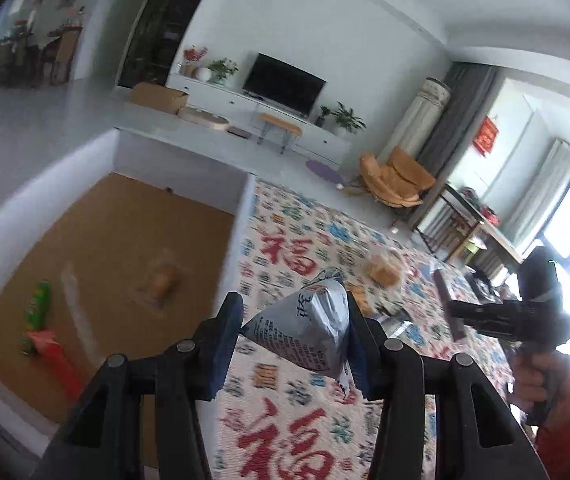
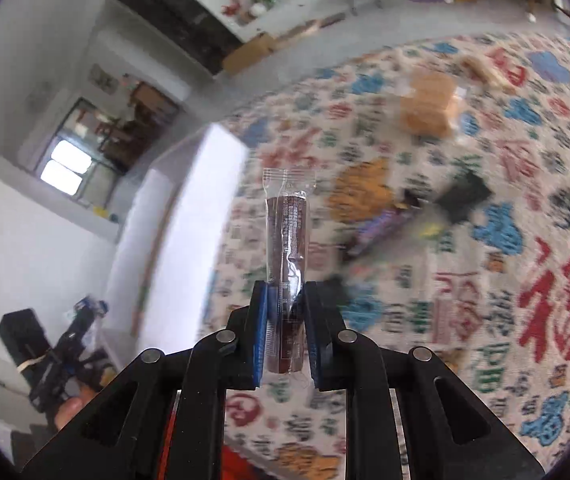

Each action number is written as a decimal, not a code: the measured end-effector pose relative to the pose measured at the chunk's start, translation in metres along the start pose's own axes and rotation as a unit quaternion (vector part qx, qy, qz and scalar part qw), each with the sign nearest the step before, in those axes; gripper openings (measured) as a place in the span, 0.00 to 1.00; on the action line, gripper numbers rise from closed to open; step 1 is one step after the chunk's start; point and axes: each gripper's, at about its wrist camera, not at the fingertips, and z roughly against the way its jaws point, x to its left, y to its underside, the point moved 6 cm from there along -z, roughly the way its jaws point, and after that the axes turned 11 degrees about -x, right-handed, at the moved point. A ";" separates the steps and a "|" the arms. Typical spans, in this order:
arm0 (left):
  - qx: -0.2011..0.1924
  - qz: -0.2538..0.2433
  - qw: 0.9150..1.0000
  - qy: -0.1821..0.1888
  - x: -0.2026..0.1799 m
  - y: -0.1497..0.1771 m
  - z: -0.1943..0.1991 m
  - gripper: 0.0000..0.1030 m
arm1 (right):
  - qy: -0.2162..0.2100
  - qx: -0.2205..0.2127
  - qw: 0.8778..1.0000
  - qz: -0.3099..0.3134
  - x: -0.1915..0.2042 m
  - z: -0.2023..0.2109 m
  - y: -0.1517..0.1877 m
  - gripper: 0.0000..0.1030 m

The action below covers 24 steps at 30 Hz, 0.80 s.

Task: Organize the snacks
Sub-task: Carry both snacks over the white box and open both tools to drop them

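My left gripper (image 1: pixel 293 316) is shut on a silver-grey snack packet (image 1: pixel 305 332) with printed text, held above the patterned tablecloth (image 1: pixel 285 420) beside a white box (image 1: pixel 241 216) with a brown floor. In the box lie a green packet (image 1: pixel 38 304), a red packet (image 1: pixel 55 354) and a clear-wrapped bun (image 1: pixel 161 280). My right gripper (image 2: pixel 285 300) is shut on a dark brown snack stick in clear wrap (image 2: pixel 287 240), held upright over the cloth. The right gripper also shows in the left wrist view (image 1: pixel 457 316), and the left gripper in the right wrist view (image 2: pixel 89 308).
On the cloth lie a wrapped bread pack (image 2: pixel 429 104), an orange packet (image 2: pixel 361 192), a purple bar (image 2: pixel 381 224), a dark packet (image 2: pixel 465 192) and a biscuit pack (image 2: pixel 481 68). The white box wall (image 2: pixel 189 216) stands left of the right gripper. Beyond is a living room floor.
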 end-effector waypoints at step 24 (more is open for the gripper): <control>0.084 -0.041 0.995 0.046 -0.090 0.095 -0.076 1.00 | 0.290 -0.083 0.939 0.163 -0.140 0.025 0.074 0.71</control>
